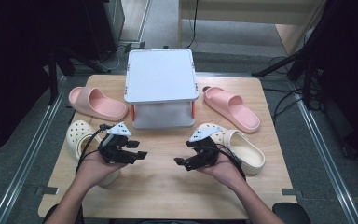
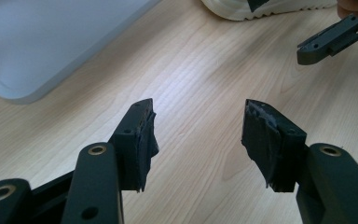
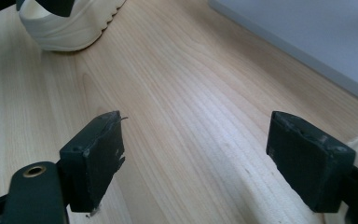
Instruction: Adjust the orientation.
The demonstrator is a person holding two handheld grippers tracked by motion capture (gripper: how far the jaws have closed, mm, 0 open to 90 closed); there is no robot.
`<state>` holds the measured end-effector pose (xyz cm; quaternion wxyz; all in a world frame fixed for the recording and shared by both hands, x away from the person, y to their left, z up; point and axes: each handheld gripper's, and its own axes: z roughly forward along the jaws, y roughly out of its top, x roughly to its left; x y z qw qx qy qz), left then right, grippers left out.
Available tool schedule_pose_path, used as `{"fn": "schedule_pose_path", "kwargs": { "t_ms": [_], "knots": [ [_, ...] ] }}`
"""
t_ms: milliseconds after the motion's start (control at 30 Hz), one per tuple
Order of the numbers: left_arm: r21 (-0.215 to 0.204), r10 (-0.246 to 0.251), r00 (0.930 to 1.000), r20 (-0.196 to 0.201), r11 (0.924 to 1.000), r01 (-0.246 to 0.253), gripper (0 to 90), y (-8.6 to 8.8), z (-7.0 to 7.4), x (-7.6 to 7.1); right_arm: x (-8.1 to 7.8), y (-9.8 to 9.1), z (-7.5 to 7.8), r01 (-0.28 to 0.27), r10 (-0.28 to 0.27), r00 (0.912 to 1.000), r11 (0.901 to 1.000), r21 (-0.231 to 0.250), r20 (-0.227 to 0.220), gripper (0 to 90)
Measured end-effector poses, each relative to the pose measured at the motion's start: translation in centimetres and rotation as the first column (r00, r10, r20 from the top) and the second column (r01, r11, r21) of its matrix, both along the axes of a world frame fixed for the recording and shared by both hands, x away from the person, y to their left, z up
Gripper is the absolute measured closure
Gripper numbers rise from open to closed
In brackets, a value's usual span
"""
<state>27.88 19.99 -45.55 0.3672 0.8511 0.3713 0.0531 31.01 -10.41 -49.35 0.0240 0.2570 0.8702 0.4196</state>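
Two cream clogs lie on the wooden table, one at the left and one at the right. Behind them lie two pink slides, one on the left and one on the right. My left gripper and right gripper hover at the front middle and point toward each other. Both are open over bare wood, left and right. The left gripper view catches the right clog's sole; the right gripper view catches the left clog.
A white two-level rack with orange posts stands at the back middle of the table, between the pink slides. Its pale base edge lies close ahead of the grippers. Dark stands and cables surround the table on the floor.
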Motion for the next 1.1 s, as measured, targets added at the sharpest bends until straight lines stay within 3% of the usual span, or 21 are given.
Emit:
{"fn": "schedule_pose_path", "kwargs": {
  "t_ms": [167,500,767,867,1100],
  "knots": [
    [-0.003,0.031,0.9995,-0.004,0.9995,-0.031,44.5,1.5,0.7,-0.3,0.1,-0.1,0.4,-0.019,0.019,0.9998,0.9998,0.005,0.006,26.9],
    [-0.012,0.103,0.9946,-0.010,0.9946,-0.103,46.3,4.8,1.9,-1.1,0.5,0.2,0.6,-0.042,0.042,0.9991,0.9991,-0.010,-0.008,29.0],
    [-0.024,0.177,0.9842,0.001,0.9839,-0.177,45.9,7.6,3.2,-2.0,0.8,0.9,0.5,-0.062,0.062,0.9979,0.9979,-0.021,-0.022,29.2],
    [0.010,0.197,0.9804,0.004,0.9803,-0.197,45.9,8.4,3.4,-2.2,0.9,1.2,0.4,-0.077,0.076,0.9968,0.9967,-0.026,-0.025,29.2],
    [0.016,0.260,0.9657,0.007,0.9656,-0.260,46.1,10.9,4.1,-2.7,0.9,1.7,0.5,-0.095,0.094,0.9953,0.9951,-0.030,-0.023,30.5]
  ]
}}
